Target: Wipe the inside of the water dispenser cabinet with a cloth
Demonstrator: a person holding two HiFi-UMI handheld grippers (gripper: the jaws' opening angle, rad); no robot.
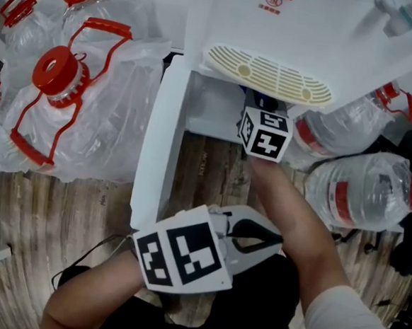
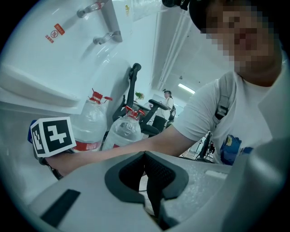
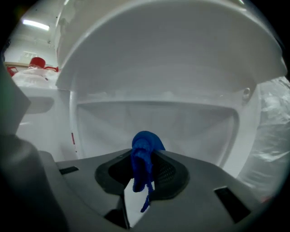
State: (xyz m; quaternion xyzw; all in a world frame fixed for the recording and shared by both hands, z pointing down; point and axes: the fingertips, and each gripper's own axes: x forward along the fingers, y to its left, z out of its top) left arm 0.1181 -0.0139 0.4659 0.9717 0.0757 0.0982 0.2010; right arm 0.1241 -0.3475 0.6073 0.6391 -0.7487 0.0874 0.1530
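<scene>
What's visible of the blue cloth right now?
The blue cloth is a small, bunched wad of soft, nubby-looking fabric, pinched between the jaws of the right gripper. Its rounded top pokes out past the jaws and a thin strand hangs below. It faces the white inside of the cabinet; contact with the wall cannot be told. The head view does not show it.
</scene>
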